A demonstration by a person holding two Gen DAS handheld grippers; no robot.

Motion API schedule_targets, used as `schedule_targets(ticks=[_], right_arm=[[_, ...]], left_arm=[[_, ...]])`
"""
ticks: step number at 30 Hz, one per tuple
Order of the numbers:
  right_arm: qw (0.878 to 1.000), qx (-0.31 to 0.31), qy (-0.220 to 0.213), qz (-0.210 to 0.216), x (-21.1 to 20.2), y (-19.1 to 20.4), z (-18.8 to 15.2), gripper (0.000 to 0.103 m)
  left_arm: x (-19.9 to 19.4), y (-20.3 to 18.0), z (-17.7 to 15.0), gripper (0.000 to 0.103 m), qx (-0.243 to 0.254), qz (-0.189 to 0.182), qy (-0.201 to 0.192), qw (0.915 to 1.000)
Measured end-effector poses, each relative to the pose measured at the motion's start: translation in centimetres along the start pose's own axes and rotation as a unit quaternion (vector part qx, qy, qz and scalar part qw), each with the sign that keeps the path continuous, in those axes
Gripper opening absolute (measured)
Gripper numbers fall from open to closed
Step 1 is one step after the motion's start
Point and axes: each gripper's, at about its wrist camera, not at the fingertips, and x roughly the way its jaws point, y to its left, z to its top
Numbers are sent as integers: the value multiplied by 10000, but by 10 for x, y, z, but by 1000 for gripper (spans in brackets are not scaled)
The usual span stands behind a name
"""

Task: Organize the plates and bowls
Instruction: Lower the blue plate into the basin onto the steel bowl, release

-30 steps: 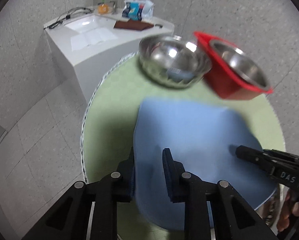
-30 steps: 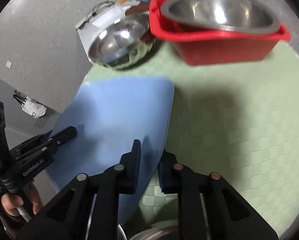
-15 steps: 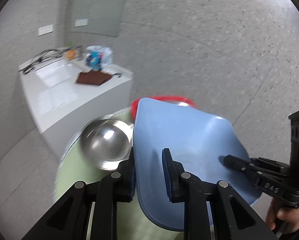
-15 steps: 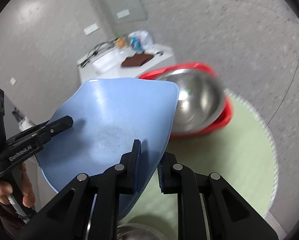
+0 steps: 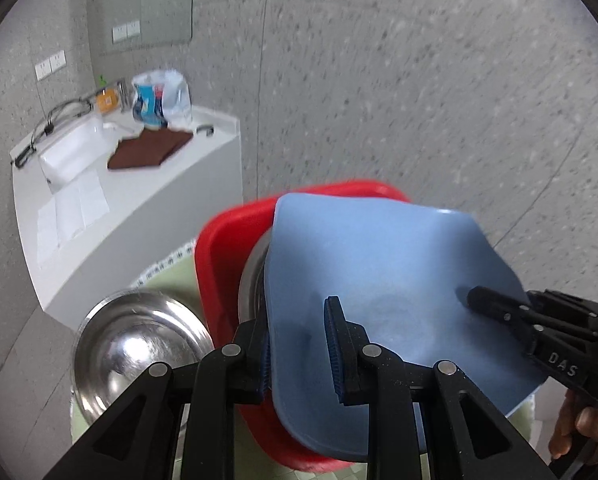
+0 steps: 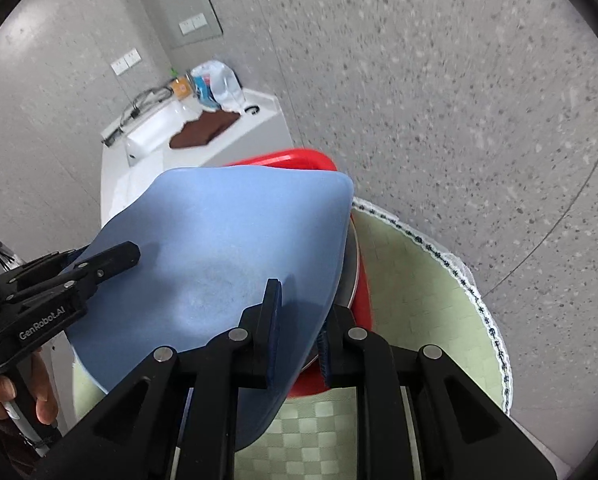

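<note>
Now both tongs, left point(image 5: 299, 340) and right point(image 6: 299, 328), pinch the blue plate point(image 5: 379, 264).

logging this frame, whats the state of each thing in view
blue plate: lifted, tilted, gripped at both edges
left hand-held gripper: shut on plate
right hand-held gripper: shut on plate
red basin: on table, holds a steel bowl
loose steel bowl: upright, empty
</note>
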Motion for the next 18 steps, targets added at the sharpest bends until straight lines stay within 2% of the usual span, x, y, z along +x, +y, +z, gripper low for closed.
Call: schedule_targets(ticks=[3, 8, 10, 11, 12, 13, 15, 18], right_arm=[[9999, -86, 61, -46, 10, 0, -1, 18], [9998, -157, 81, -129, 19, 2, -2, 20], [9997, -158, 95, -142, 21, 3, -3, 22], [9998, -146, 91, -124, 21, 3, -4, 30], [9998, -148, 62, -92, 20, 5, -4, 39], [9998, -173, -7, -77, 16, 8, -5, 44], [9995, -207, -154, -161, 8, 12, -7, 63], [9992, -191, -308, -185, -4, 16, -9, 63]], left_arm=[[31, -7, 12, 20, -19, 82, 169, 9998], [47, -11, 17, 27, -31, 93, 225, 9997], [45, -13, 15, 37, 10, 50, 213, 9998], [43, -13, 13, 43, 21, 36, 221, 9997], [40, -15, 11, 60, 28, 50, 183, 9998], [34, -15, 8, 72, 37, 77, 103, 9999], [21, -15, 1, 74, 60, 78, -18, 9999], [7, -16, -7, 74, 70, 18, -39, 10000]])
